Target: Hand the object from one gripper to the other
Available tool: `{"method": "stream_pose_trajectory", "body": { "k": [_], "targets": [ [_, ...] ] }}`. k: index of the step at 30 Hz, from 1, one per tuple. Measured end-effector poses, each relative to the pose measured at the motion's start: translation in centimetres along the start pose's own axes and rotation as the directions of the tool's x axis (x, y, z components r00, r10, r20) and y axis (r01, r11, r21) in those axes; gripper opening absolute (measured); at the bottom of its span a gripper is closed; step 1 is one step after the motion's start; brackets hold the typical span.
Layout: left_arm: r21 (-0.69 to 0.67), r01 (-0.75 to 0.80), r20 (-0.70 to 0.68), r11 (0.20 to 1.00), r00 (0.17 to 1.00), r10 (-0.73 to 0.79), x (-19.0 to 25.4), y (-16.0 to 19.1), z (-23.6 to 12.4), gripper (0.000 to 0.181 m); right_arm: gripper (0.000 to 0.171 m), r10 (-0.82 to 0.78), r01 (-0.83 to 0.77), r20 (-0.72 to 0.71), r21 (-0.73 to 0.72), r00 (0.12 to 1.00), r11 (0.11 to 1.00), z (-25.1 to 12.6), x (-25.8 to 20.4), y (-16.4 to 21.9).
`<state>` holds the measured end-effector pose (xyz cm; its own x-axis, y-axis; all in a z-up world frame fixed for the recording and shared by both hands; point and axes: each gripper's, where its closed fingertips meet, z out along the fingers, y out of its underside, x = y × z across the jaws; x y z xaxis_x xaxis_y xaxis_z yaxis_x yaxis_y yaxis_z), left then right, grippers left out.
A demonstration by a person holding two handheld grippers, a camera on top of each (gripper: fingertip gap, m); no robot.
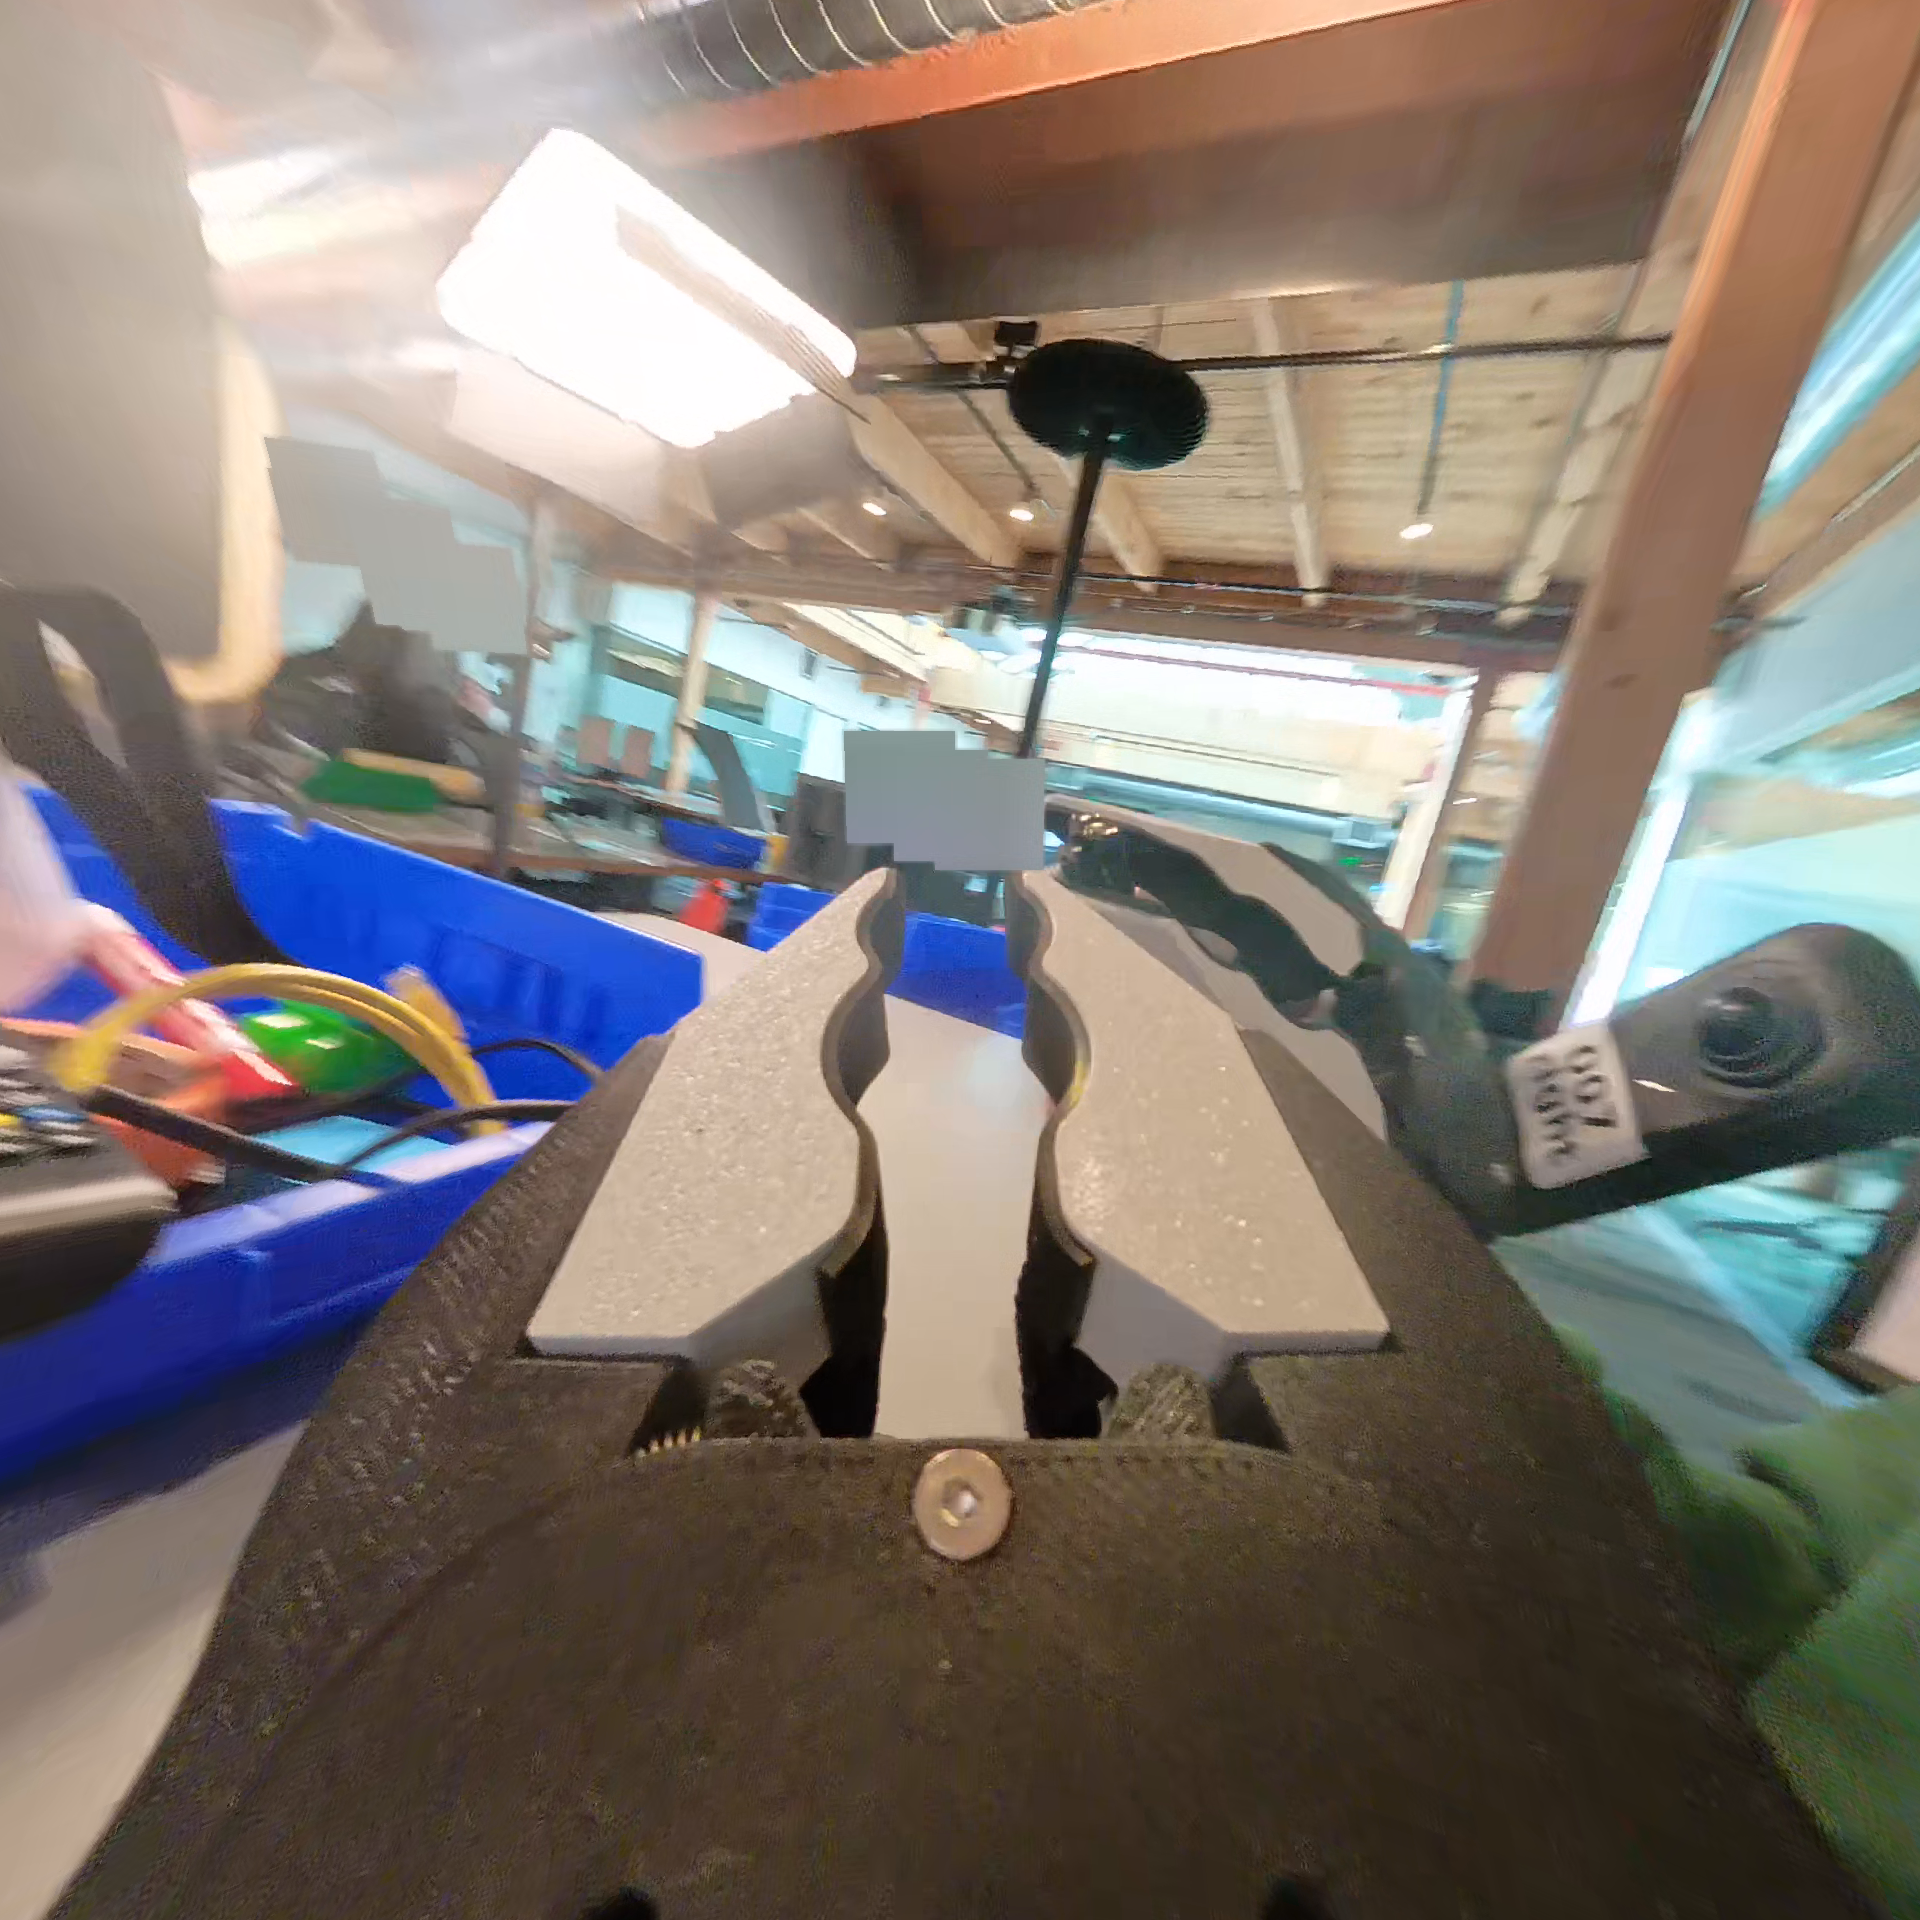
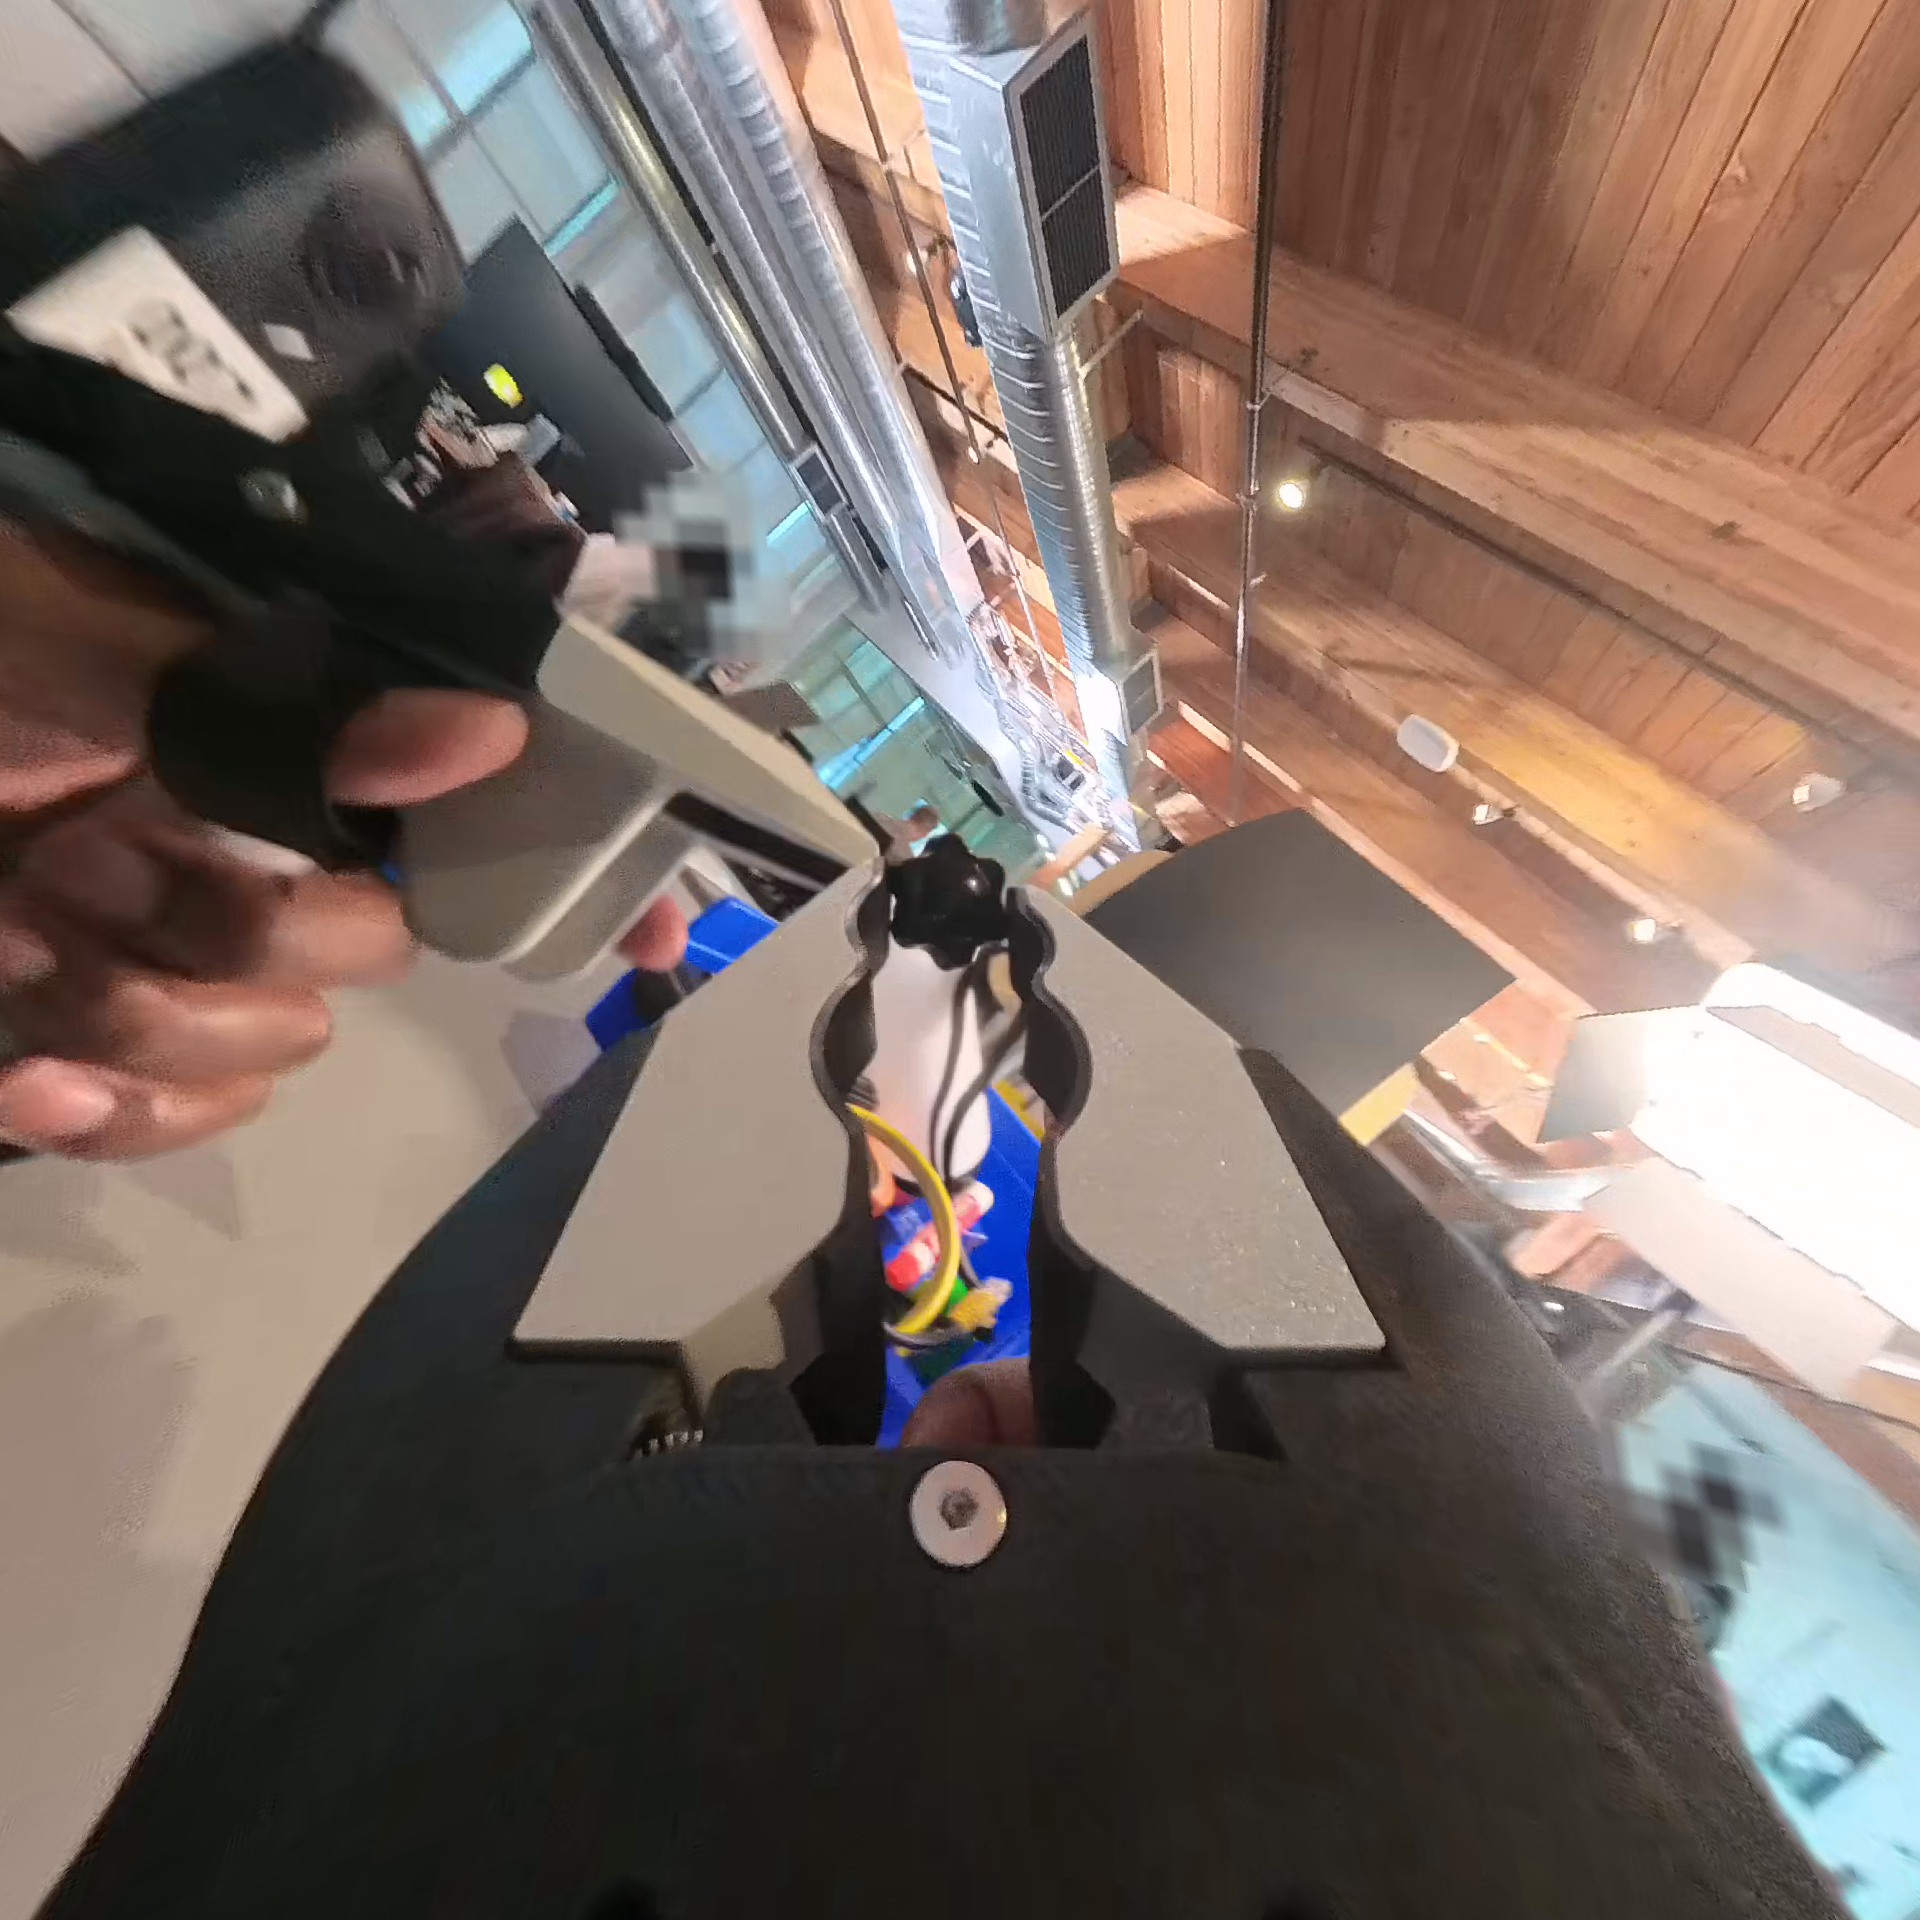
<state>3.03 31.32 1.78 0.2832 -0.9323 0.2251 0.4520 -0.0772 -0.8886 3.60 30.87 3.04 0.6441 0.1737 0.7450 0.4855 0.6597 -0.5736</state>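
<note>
The object is a thin black rod [image 1: 1065,582] with a ridged black disc [image 1: 1107,400] at its far end and a black knob [image 2: 940,894] at the near end. My right gripper [image 2: 951,894] is shut on the knob. In the left wrist view its grey finger [image 1: 1226,894] reaches in from the right, and the rod rises just beyond my left gripper [image 1: 956,894]. The left gripper's jaws stand apart, with nothing between them. In the right wrist view a hand holds the left gripper at upper left, and its grey fingers [image 2: 675,727] point toward the knob.
A blue bin [image 1: 468,935] on the left holds yellow cables [image 1: 312,987], a green item [image 1: 322,1039] and black leads; a person's hand [image 1: 114,956] reaches into it. A grey tabletop [image 1: 956,1195] lies below. A wooden post [image 1: 1662,623] stands on the right. Left and right tips are no more than a few centimetres apart.
</note>
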Motion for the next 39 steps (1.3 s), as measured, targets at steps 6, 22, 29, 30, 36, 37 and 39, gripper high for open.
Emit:
{"method": "stream_pose_trajectory", "body": {
  "k": [6,22,29,30,36,37,39],
  "targets": [
    [-0.021,0.322,-0.207,0.946,0.925,-0.319,1.4,0.2,0.2,0.021,0.023,0.172,-0.180,0.083,0.099,0.982,0.979,-0.5,-0.2,-1.9],
    [-0.134,0.591,-0.448,0.796,0.680,-0.580,3.9,-0.6,-0.4,0.022,0.022,0.191,-0.210,0.134,0.147,0.972,0.967,-0.9,-0.8,-3.0],
    [-0.182,0.626,-0.464,0.759,0.625,-0.627,4.1,-0.6,-0.5,0.024,0.022,0.179,-0.200,0.135,0.159,0.974,0.967,-1.0,-0.9,-3.2],
    [-0.189,0.629,-0.468,0.754,0.617,-0.632,4.2,-0.6,-0.6,0.024,0.023,0.180,-0.201,0.136,0.161,0.974,0.966,-1.0,-0.9,-3.3],
    [-0.213,0.631,-0.494,0.746,0.590,-0.639,4.6,-0.7,-0.8,0.020,0.023,0.185,-0.204,0.136,0.140,0.973,0.969,-0.8,-0.9,-2.9],
    [-0.208,0.631,-0.493,0.748,0.592,-0.637,4.5,-0.7,-0.8,0.017,0.023,0.186,-0.206,0.141,0.139,0.972,0.969,-0.8,-0.9,-2.9],
    [-0.197,0.640,-0.492,0.743,0.591,-0.639,4.3,-0.8,-0.9,0.013,0.023,0.188,-0.209,0.151,0.137,0.970,0.968,-0.8,-1.1,-2.9]
  ]
}}
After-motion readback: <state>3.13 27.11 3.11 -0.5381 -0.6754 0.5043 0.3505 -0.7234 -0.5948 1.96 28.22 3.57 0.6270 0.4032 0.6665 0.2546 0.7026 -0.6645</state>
